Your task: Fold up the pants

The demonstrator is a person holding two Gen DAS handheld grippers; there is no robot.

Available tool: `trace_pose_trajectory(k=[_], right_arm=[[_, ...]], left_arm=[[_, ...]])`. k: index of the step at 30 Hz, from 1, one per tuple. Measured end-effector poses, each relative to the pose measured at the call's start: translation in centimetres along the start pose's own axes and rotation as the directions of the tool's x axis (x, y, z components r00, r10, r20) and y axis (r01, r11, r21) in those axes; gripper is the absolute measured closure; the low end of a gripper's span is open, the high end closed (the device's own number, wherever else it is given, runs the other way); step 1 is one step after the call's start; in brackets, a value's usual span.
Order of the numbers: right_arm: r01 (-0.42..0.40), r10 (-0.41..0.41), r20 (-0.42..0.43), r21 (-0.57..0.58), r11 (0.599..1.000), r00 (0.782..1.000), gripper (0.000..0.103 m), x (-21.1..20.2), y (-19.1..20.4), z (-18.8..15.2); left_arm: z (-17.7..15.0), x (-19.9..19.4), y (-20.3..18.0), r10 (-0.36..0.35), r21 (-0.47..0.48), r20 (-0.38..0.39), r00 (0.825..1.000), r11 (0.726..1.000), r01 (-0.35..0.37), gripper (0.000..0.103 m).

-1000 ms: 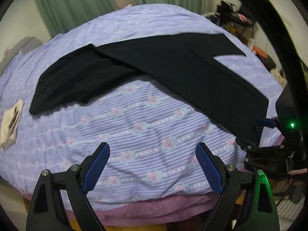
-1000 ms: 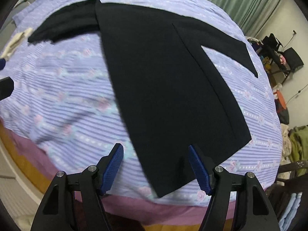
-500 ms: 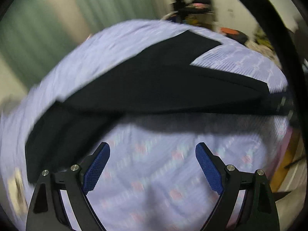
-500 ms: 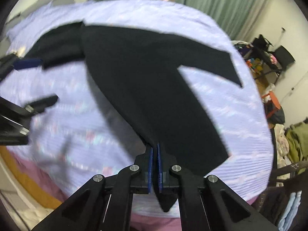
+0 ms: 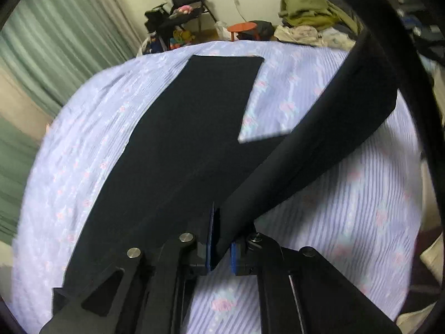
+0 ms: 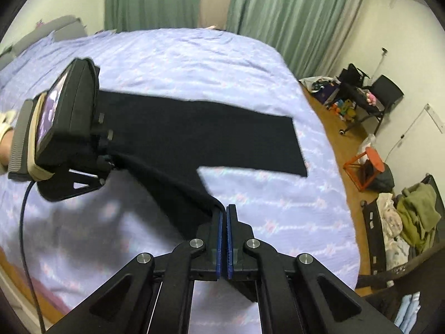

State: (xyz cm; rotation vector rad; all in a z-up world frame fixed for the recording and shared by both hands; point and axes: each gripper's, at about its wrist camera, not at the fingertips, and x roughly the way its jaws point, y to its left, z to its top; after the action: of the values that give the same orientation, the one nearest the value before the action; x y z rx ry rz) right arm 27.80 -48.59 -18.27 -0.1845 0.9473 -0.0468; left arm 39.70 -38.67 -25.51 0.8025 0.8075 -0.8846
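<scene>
Black pants (image 5: 178, 150) lie spread on a bed with a lavender floral sheet (image 5: 370, 222). One leg rests flat, reaching toward the far edge. The other leg (image 5: 328, 144) is raised off the sheet and runs up to the right. My left gripper (image 5: 221, 240) has its jaws closing tight, with pants fabric pinched between the blue pads. In the right wrist view my right gripper (image 6: 224, 222) is shut on the edge of the raised leg of the pants (image 6: 194, 133). The left gripper (image 6: 108, 164) holds the same cloth further left, a hand behind it.
Green curtains (image 6: 278, 14) hang behind the bed. Beyond the bed's right edge is a wooden floor (image 6: 333, 128) with a black chair (image 6: 386, 91), a red stool (image 6: 372, 161) and a heap of clothes (image 6: 411, 208). The bed's near edge (image 6: 25, 275) drops off at lower left.
Both grippers went from open to shut on the pants. The right one closed first and lifted a leg off the sheet. The left one swung across, rolled, and clamped the cloth.
</scene>
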Motion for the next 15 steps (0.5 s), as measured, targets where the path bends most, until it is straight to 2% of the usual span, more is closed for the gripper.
trace_pose_trajectory(k=[6,9,12,15], right_arm=[[0.041,-0.046,0.128,0.039,0.998,0.991,0.102,2.2,-6.0,7.4],[0.049,-0.051,0.166,0.019,0.999,0.985,0.102,4.9,-8.7,12.2],[0.06,-0.055,0.141,-0.029,0.998,0.989,0.102,9.1,-10.0,16.1],[0.055,-0.051,0.066,-0.049,0.997,0.997,0.102,14.2,-10.5,18.2]], left_arm=[[7.4,0.1,5.4,0.054,-0.081,0.083,0.995,0.996,-0.047,0.093],[11.2,2.6,9.0,0.06,-0.113,0.083,0.995,0.992,-0.051,0.093],[13.2,6.4,11.6,0.036,-0.14,0.035,0.999,0.99,-0.031,0.093],[13.9,10.4,13.5,0.018,-0.189,-0.027,0.999,0.982,-0.023,0.092]])
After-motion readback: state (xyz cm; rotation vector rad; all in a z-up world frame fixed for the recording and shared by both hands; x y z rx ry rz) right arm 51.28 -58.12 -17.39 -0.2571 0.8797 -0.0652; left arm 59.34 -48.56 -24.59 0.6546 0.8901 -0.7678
